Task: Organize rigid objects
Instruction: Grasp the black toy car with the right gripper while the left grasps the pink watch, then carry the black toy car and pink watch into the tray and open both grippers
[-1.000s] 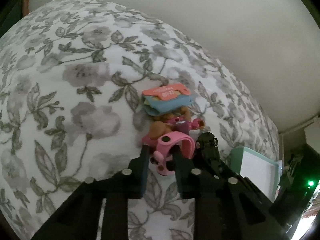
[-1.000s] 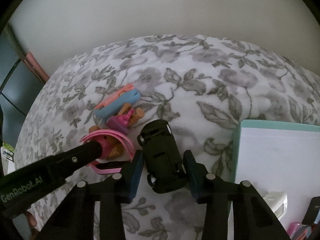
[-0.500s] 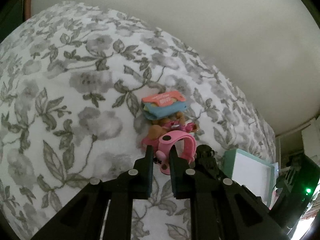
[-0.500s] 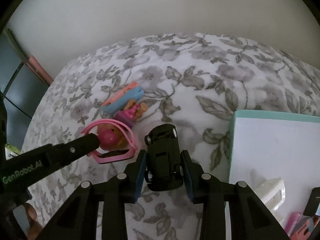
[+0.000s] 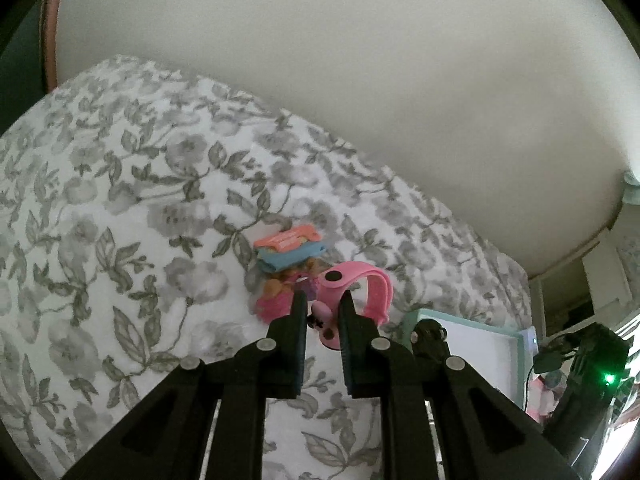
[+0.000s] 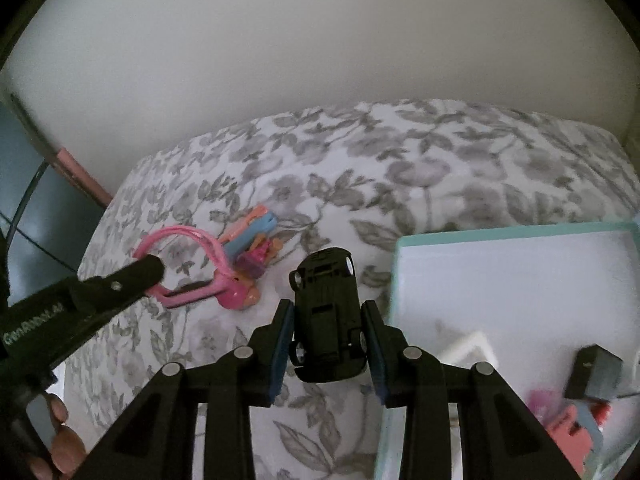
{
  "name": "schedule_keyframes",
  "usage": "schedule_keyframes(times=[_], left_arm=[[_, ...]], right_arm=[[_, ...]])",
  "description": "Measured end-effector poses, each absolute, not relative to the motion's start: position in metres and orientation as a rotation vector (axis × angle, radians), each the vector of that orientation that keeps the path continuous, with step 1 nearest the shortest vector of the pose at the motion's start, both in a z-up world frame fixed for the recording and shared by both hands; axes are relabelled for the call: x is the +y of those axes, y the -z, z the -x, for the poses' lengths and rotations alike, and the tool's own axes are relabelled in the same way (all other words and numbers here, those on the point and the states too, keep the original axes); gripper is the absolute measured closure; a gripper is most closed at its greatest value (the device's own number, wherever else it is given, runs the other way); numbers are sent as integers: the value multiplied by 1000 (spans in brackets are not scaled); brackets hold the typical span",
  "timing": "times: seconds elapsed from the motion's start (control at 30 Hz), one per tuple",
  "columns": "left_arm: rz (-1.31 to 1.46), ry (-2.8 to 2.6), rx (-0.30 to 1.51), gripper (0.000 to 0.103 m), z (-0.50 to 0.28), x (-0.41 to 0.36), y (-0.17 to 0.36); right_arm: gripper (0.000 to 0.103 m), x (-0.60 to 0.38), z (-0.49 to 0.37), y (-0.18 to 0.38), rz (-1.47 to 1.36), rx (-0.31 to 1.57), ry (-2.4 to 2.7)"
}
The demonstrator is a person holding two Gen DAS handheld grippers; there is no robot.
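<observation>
I judge the job roughly half done. My right tongs (image 6: 328,344) are clamped on the black toy car (image 6: 326,312), which hangs clear of the floral bed (image 6: 400,184) just beside the near-left corner of the teal tray (image 6: 500,236). My left tongs (image 5: 322,312) are pinched on the pink watch band (image 5: 360,288); in the right wrist view the band (image 6: 188,268) looks lifted at the gripped end, though I cannot tell whether it is fully off the bedding. The tray already holds several things at its near end: a white piece (image 6: 468,348), a dark block (image 6: 592,372) and some pink and red bits (image 6: 568,428), too blurred to name. Left on the bed, bunched together by the band, are an orange-and-blue flat packet (image 5: 290,248) and a couple of small pink doll figures (image 6: 244,296). So, as I read it, the car and the band need carrying into the tray, and then the packet and the figures remain to collect.
</observation>
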State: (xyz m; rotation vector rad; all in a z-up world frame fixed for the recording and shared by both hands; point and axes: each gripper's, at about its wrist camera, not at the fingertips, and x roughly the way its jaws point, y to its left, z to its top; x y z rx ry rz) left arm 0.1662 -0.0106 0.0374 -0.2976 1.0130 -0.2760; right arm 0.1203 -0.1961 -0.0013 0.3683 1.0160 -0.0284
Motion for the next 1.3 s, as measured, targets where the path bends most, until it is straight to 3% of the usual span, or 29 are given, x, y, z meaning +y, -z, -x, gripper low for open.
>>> schedule_keyframes(times=[0.53,1.3], left_arm=[[219,377,996,88,-131,-67,-59],[14,602,1122,88,-73,-198,-18]], right_arm=[[67,-275,-48,-12,-538,995,202],[66,-369,9,-7,-555,996,527]])
